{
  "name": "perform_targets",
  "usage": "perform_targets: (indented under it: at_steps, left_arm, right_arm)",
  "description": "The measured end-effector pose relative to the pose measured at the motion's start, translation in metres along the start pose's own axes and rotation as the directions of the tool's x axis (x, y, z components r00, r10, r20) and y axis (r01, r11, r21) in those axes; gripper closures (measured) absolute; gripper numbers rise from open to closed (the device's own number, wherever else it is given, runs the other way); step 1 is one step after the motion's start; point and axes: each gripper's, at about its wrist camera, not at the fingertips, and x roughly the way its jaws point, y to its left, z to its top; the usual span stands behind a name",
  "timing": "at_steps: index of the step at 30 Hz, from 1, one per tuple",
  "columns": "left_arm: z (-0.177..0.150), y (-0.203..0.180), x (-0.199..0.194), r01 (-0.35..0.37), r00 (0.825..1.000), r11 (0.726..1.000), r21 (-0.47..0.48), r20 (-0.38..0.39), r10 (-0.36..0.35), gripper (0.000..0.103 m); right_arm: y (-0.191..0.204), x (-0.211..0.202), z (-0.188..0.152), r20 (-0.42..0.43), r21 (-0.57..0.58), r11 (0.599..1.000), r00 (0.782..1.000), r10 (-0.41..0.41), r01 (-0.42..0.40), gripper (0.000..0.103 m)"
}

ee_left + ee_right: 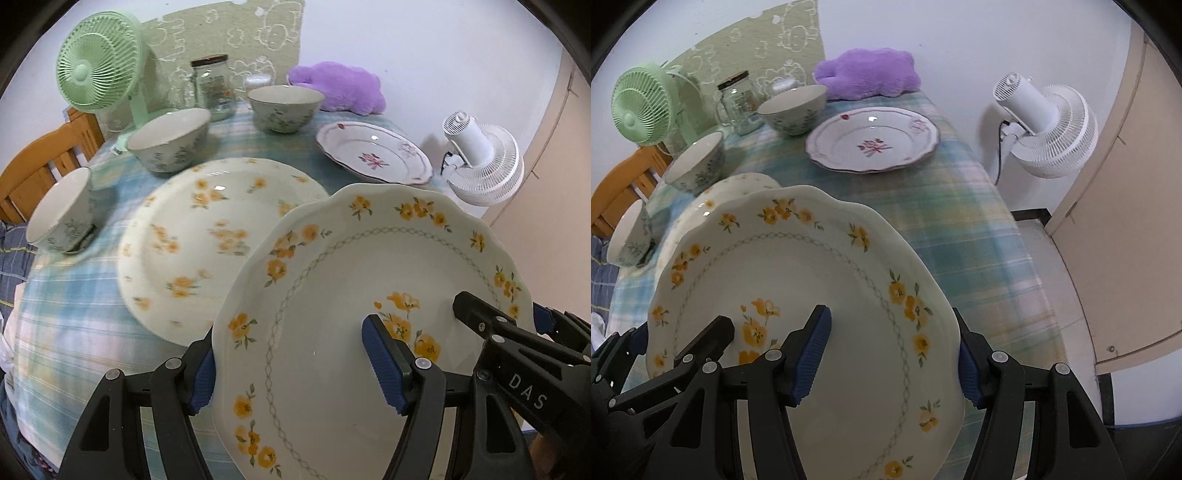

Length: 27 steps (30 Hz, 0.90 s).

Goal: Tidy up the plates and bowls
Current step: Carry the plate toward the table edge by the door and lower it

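Plates are our biggest worry: we are carrying the scalloped plate [332,295] over the tablecloth [74,314], the left tongs [295,365] clamped across its left rim and the right tongs [894,354] clamped across its right rim. Uneven pull could slip it onto the flowered plate [207,236] below, or clip the nearest bowl [61,210].

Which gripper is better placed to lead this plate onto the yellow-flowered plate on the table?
Left. The left gripper holds the carried plate on the side beside the table plate; the right gripper holds the far side, over bare tablecloth.
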Motion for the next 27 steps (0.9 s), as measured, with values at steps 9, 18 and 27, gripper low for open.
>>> perform_targets:
  at_steps: [9, 18, 27]
  left_arm:
    - [-0.004, -0.044, 0.021, 0.033, 0.999, 0.999, 0.019, -0.042, -0.032, 0.031]
    - [-0.012, -0.064, 0.039, 0.011, 0.996, 1.0, 0.013, -0.093, -0.01, 0.031]
    - [-0.013, -0.058, 0.046, -0.063, 0.993, 0.998, -0.027, -0.106, 0.06, 0.031]
  right_arm:
    - [-0.049, 0.011, -0.006, -0.029, 0.02, 0.999, 0.999, -0.037, 0.038, 0.037]
    - [-0.078, 0.03, -0.012, -0.076, 0.034, 0.999, 0.996, -0.037, 0.04, 0.037]
    - [-0.068, 0.05, -0.01, -0.102, -0.002, 1.0, 0.995, 0.006, -0.006, 0.037]
